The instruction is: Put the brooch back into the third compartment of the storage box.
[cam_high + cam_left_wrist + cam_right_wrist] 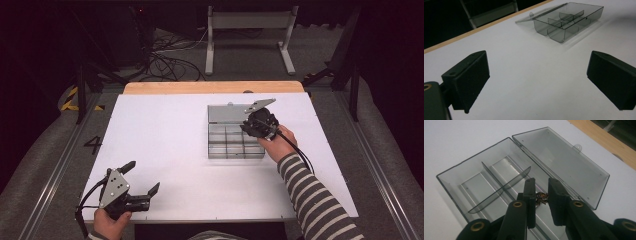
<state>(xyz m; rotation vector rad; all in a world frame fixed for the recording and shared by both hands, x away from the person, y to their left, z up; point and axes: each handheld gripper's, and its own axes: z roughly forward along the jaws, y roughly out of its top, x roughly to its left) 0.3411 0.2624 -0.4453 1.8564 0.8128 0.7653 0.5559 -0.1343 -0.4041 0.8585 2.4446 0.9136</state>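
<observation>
- Nearest me, my left tool (142,181) rests at the near-left corner of the white bench (165,140), released wide, with nothing between its jaws.
- My right tool (541,197) is clenched on a small, dark, gold-flecked object (541,196).
- It hangs over the open, smoky-clear compartment box (486,175), whose lid (564,162) lies flat behind.

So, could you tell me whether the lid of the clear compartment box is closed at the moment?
No, the lid of the compartment box lies folded back flat on the table, leaving the dividers exposed.
</observation>
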